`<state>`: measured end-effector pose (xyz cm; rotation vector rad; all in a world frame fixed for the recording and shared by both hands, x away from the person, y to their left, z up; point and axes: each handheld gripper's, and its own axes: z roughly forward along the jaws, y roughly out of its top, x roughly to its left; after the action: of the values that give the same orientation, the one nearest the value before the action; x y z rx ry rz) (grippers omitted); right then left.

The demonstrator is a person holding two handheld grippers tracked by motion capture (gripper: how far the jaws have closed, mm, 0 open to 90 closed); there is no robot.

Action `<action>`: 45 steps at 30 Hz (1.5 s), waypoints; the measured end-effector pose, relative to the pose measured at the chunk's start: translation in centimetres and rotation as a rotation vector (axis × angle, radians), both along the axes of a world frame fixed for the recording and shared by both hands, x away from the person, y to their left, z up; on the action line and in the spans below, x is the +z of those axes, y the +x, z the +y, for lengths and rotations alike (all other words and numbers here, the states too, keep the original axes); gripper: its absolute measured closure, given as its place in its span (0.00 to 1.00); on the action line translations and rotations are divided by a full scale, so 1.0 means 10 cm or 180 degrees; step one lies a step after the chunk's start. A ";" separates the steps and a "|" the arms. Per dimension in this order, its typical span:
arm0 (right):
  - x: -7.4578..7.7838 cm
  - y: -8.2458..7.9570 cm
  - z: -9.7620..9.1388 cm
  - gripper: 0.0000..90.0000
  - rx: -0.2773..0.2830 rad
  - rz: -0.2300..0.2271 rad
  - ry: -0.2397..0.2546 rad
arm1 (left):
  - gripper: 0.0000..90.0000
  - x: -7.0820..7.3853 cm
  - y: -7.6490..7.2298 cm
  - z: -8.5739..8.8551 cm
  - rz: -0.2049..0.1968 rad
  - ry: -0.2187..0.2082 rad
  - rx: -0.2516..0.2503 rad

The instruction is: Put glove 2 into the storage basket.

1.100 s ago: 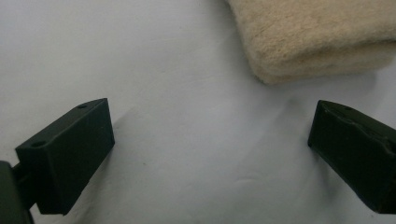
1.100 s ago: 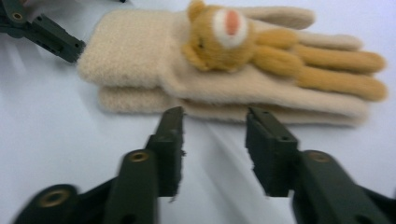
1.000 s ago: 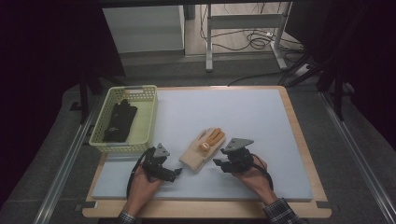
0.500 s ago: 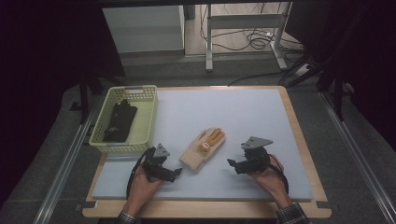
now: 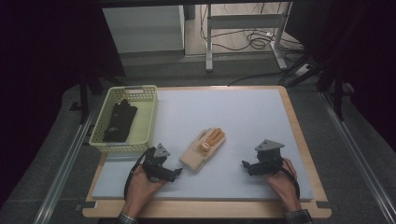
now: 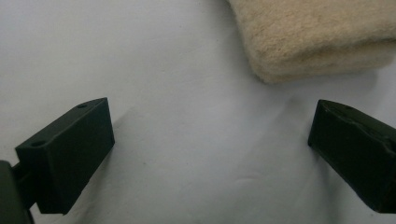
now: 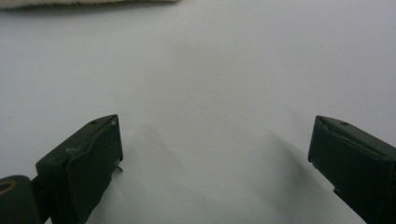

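A cream glove (image 5: 203, 149) lies on the pale mat (image 5: 243, 116) of a wooden table (image 5: 299, 135), between 2 grippers. The left gripper (image 5: 175, 173) and right gripper (image 5: 245, 164) both rest with jaws spread wide, empty. A yellow basket (image 5: 147, 116) sits left; cables (image 5: 257, 42) trail across the dark floor behind.

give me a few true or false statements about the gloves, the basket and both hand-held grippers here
1. The black glove lies inside the yellow-green basket. True.
2. The left hand-held gripper is shut on the tan glove. False: its jaws are open, with the glove's cuff just ahead of them, ungripped.
3. The right hand-held gripper is open with nothing between its jaws. True.
4. The tan glove rests in the basket. False: it lies on the pale mat between the two grippers.
5. The tan glove has orange fingers. True.
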<state>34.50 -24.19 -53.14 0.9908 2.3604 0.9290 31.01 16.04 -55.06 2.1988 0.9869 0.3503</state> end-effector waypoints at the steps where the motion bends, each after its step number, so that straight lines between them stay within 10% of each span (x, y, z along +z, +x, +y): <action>1: 0.00 0.00 0.00 0.03 0.0001 -0.0001 0.0002 | 0.00 0.00 0.00 0.00 0.0001 -0.0001 0.0000; 18: -0.02 0.03 -0.02 0.03 -0.0007 0.0132 0.0072 | 0.03 0.03 -0.01 0.01 0.0064 -0.0014 0.0004; 25: -0.02 0.04 -0.02 0.03 -0.0012 0.0149 0.0081 | 0.00 0.15 -0.05 0.02 0.0116 -0.0250 -0.0093; 45: -0.02 0.04 -0.03 0.04 -0.0011 0.0160 0.0094 | 0.00 0.45 0.39 -0.71 0.0176 -0.0045 -0.0302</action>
<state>34.89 -24.45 -53.33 1.0406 2.3918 0.9509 34.91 8.99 -50.52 2.2442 0.9078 0.2392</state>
